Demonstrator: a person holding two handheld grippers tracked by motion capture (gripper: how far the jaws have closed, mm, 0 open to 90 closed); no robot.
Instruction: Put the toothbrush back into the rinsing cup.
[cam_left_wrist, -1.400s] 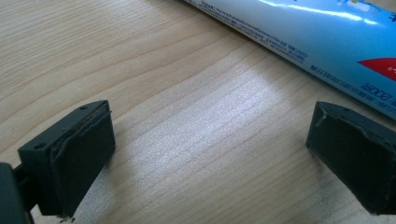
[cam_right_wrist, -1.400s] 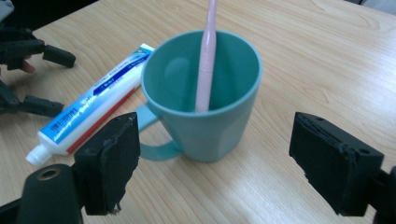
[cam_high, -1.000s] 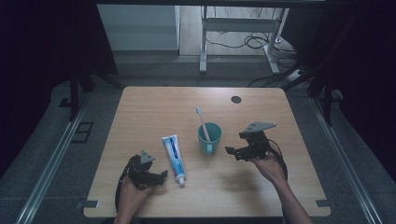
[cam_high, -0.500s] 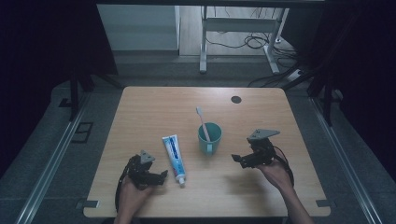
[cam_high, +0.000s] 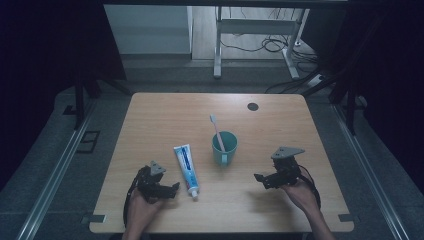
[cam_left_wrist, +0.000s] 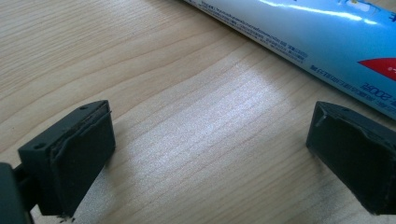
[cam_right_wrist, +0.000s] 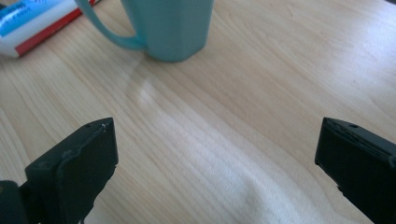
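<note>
I have the left gripper (cam_high: 174, 187) low over the near left part of the pale wooden table (cam_high: 150, 120), its jaws spread wide with bare wood between them. Just beside it, toward the middle, lies the blue and white toothpaste tube (cam_high: 185, 163), flat on the table with its cap end toward me; in the left gripper view the tube (cam_left_wrist: 327, 32) runs past the far side of the jaws without touching them.

My right gripper (cam_high: 259, 178) sits near the table on the right side, holding nothing, and its jaws have just been opening to their widest. It points toward the teal plastic mug (cam_high: 224, 147), which stands upright at the centre of the table, apart from the jaws. A pink toothbrush (cam_high: 216, 131) leans inside the mug, bristles up.
</note>
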